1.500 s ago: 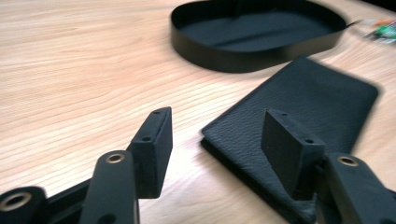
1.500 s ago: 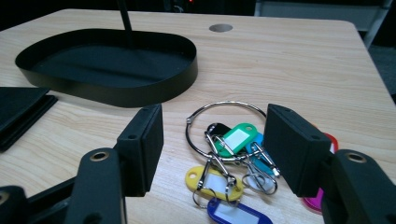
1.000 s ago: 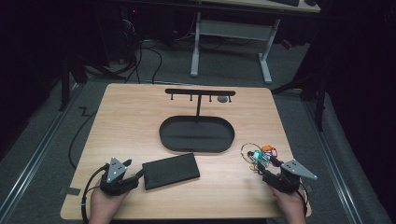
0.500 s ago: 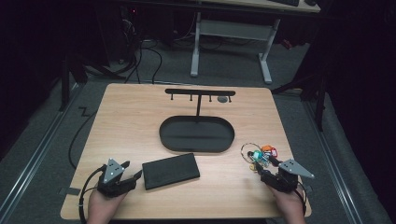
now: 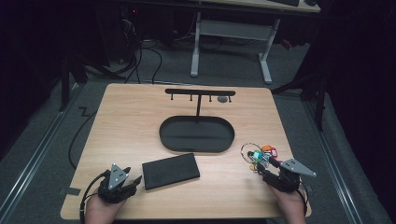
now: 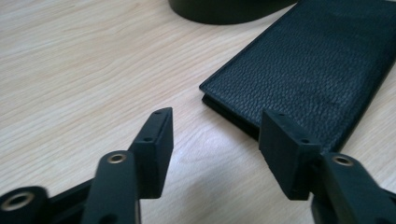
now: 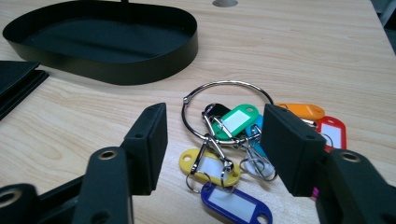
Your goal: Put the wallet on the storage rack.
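I have both grippers low at the near edge of the table (image 5: 140,116). My left gripper (image 5: 133,181) sits at the near left, jaws parted with only bare wood between them; they have just been closing a little. Its right pad (image 6: 287,151) hovers over the near corner of the wallet (image 6: 317,70), which lies flat just beside it, not gripped. My right gripper (image 5: 262,169) is at the near right, jaws also apart and just narrowing, nothing pinched. Between and just beyond its pads lie the keys (image 7: 229,140): a steel ring with coloured tags, green, yellow, blue, orange and red, flat on the wood. Farther on, at mid-table, is the black oval tray (image 5: 163,135), with a hook rack (image 5: 201,92) rising from its far side.
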`<act>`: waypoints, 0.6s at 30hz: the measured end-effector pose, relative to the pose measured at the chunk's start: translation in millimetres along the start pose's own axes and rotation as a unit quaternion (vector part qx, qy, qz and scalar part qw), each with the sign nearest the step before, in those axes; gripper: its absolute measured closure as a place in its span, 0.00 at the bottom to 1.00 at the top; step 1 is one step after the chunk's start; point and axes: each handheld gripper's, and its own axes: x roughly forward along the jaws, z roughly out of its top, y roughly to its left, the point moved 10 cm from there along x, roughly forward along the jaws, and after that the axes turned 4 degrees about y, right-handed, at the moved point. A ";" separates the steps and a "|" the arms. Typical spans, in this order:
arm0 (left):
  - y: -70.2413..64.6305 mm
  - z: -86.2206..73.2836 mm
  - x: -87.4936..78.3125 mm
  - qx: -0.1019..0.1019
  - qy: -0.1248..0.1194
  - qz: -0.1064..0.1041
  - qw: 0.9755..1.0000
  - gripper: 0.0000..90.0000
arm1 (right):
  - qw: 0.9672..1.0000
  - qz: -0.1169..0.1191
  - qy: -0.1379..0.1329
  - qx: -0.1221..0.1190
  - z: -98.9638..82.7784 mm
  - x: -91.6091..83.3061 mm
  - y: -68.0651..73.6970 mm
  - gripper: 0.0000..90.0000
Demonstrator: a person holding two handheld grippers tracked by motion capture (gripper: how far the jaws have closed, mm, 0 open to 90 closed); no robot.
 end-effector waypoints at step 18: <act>-21.6 -13.0 13.3 0.050 0.050 -0.031 0.997 0.98 | 1.000 0.016 0.005 0.006 -0.7 1.1 3.1 0.56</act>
